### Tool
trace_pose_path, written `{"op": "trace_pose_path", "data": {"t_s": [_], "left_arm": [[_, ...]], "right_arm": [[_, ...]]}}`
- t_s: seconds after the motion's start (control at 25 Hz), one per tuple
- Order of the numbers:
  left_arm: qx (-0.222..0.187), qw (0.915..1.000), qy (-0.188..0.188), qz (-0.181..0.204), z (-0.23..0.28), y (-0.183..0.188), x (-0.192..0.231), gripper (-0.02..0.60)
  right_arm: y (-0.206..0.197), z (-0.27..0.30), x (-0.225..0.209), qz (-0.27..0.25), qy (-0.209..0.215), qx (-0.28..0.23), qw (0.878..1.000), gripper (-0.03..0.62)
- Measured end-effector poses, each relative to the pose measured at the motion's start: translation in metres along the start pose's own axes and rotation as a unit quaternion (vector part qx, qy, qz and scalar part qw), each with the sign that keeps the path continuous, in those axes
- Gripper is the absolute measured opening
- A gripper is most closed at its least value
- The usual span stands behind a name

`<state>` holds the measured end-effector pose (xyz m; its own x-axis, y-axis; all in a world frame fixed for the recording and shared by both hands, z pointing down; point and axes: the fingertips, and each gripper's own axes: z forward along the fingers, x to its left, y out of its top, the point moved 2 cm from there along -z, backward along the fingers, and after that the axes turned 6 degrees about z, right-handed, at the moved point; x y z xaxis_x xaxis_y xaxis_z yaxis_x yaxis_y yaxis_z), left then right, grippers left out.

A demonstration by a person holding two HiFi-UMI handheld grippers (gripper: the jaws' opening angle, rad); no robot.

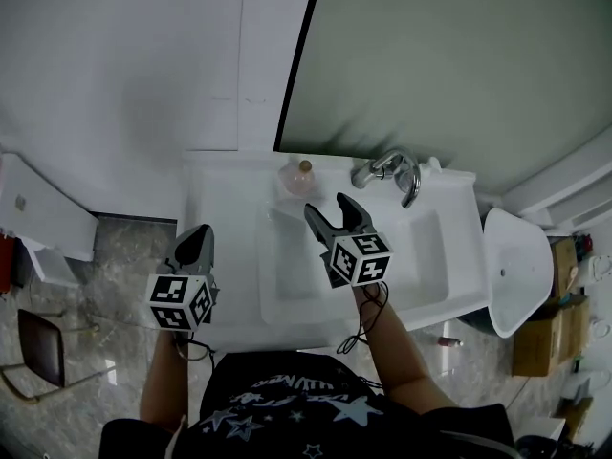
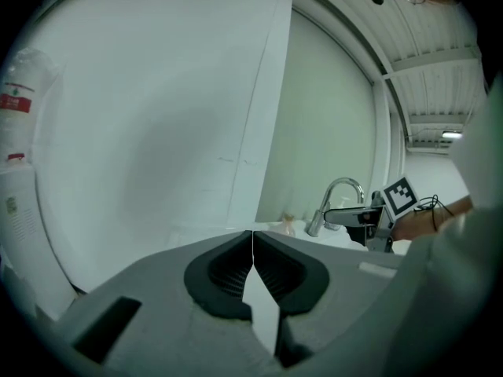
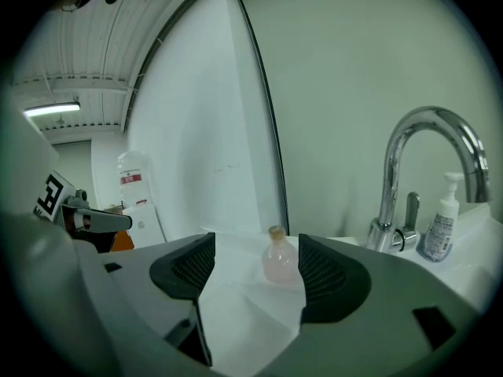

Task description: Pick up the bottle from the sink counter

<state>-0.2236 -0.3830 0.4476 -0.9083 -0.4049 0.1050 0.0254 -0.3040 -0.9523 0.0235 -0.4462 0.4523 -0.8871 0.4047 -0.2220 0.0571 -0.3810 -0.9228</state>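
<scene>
A small pale pink bottle (image 1: 299, 177) with a tan cap stands upright on the back ledge of the white sink counter (image 1: 226, 208), left of the faucet. In the right gripper view the bottle (image 3: 277, 260) shows between the jaws but farther off, untouched. My right gripper (image 1: 334, 207) hovers open over the basin, pointing at the bottle. My left gripper (image 1: 198, 241) hangs shut with nothing in it at the counter's left front corner; its closed tips (image 2: 252, 232) meet in the left gripper view.
A chrome faucet (image 1: 392, 169) rises behind the basin (image 1: 287, 280), and a white pump bottle (image 3: 439, 224) stands to its right. A white wall lies behind. A white toilet (image 1: 518, 268) stands to the right and a white cabinet (image 1: 43, 218) to the left.
</scene>
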Motion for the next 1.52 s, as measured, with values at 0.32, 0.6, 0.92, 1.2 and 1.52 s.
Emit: {"op": "trace_pose_path", "data": {"t_s": [0.32, 0.6, 0.92, 1.2, 1.52], "left_arm": [[0.008, 0.9998, -0.019, -0.008, 0.047, 0.005, 0.025, 0.02], [0.025, 0.9989, -0.03, -0.025, 0.068, -0.009, 0.036, 0.02], [0.046, 0.9969, -0.046, -0.045, 0.086, -0.026, 0.037, 0.02], [0.055, 0.9964, -0.04, -0.05, 0.092, -0.035, 0.046, 0.02], [0.06, 0.9963, -0.029, -0.054, 0.088, -0.038, 0.052, 0.02]], "right_arm": [[0.006, 0.064, -0.015, -0.018, -0.028, 0.011, 0.999, 0.314], [-0.008, 0.105, -0.028, -0.041, -0.057, 0.03, 0.997, 0.301], [-0.019, 0.131, -0.038, -0.035, -0.073, 0.031, 0.996, 0.264], [-0.021, 0.144, -0.043, -0.043, -0.085, 0.027, 0.995, 0.21], [-0.018, 0.148, -0.041, -0.067, -0.09, 0.027, 0.993, 0.129]]}}
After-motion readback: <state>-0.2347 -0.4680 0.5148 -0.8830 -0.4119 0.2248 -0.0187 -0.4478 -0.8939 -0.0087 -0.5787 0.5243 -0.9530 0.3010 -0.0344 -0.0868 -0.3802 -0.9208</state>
